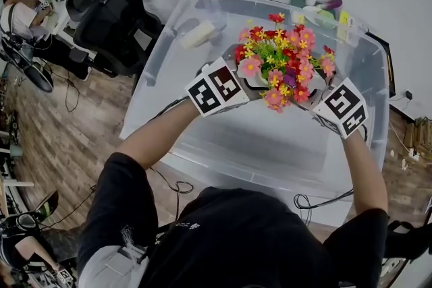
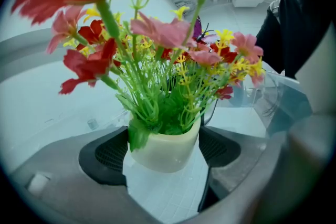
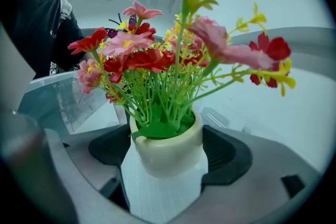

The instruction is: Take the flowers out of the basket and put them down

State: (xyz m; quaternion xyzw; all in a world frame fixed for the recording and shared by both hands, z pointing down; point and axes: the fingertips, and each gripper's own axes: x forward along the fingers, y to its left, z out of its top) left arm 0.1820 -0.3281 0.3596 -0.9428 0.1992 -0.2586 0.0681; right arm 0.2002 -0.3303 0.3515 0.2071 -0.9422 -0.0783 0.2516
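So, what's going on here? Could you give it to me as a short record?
Held thing: cream pot of red, pink and yellow flowers
Left tool: shut on the pot, one jaw on each side
Right tool: shut on the same pot, from the opposite side
Place: over the inside of the clear bin
Nearby: black office chair, left of the bin

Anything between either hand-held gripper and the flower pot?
Nothing visible. The left hand-held gripper and the right hand-held gripper each have their jaws closed directly on the cream flower pot, from opposite sides, over the clear bin.
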